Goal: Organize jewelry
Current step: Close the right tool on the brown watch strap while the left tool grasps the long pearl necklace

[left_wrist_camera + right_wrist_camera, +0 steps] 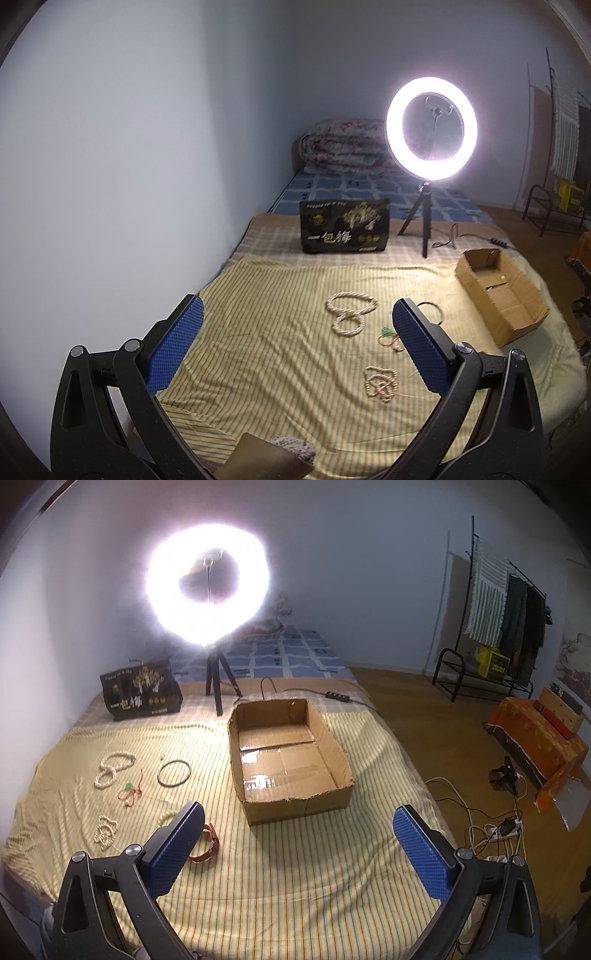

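Note:
Jewelry lies on a yellow striped cloth [295, 867] on the bed. A white bead necklace [351, 308] lies farthest from me; it also shows in the right wrist view [112, 766]. A tan bead strand [380, 382] lies nearer [105, 830]. A red-and-green cord [388, 334] and a black ring [173, 773] lie between them and an empty open cardboard box [288, 753], which also shows at the right in the left wrist view [506, 291]. A brown bracelet [207, 843] sits beside my right gripper's left finger. My left gripper [295, 343] and right gripper [297, 845] are open and empty above the cloth.
A lit ring light on a tripod [430, 134] stands behind the cloth, with a black printed bag [345, 225] to its left. A wall runs along the left. Cables, a power strip [506, 829] and a clothes rack [491, 627] are on the floor to the right.

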The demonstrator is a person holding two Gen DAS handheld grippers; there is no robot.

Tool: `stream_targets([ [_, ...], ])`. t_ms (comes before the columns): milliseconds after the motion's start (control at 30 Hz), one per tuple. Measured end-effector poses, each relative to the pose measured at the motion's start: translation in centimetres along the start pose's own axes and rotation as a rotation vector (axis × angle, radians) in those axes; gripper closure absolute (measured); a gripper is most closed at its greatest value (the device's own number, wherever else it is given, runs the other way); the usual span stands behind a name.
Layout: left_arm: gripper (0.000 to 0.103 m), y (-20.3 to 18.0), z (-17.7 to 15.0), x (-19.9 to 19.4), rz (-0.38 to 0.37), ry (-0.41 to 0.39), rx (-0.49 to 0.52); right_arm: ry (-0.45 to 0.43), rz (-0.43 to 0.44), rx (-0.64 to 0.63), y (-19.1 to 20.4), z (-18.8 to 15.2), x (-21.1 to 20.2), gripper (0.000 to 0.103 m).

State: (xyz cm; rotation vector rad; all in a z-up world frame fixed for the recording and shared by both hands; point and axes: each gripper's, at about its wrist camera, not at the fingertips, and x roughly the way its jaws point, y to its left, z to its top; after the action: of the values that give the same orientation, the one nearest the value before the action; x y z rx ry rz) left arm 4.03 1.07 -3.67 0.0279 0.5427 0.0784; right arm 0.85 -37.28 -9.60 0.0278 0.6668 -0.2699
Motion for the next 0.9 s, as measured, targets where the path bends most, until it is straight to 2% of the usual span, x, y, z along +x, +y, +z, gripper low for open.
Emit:
stream_targets([
  [233,0.000,1.3,-0.7,5.0,0.000,0.094,-0.005,0.068,0.021,-0.088,1.5,-1.0,3.6,0.000],
  [400,0.000,1.5,-1.4,8.5,-0.076,0.179,-0.026,0.152,0.077,-0.083,1.9,-1.7,6.3,0.001],
  [533,0.010,1.1,-2.0,11.5,-0.159,0.264,-0.063,0.207,0.126,-0.077,2.4,-2.0,8.3,0.004],
  [667,0.025,0.3,-2.8,14.8,-0.206,0.345,-0.093,0.260,0.163,-0.089,3.1,-2.4,10.2,0.008],
  [700,0.027,0.0,-2.9,15.6,-0.215,0.361,-0.101,0.271,0.170,-0.094,3.3,-2.5,10.5,0.010],
  [767,0.037,-0.4,-3.2,17.6,-0.224,0.401,-0.110,0.293,0.191,-0.111,3.8,-2.8,11.4,0.017],
  [900,0.042,-1.4,-3.9,20.9,-0.237,0.455,-0.119,0.338,0.213,-0.131,4.9,-3.3,13.0,0.023],
])
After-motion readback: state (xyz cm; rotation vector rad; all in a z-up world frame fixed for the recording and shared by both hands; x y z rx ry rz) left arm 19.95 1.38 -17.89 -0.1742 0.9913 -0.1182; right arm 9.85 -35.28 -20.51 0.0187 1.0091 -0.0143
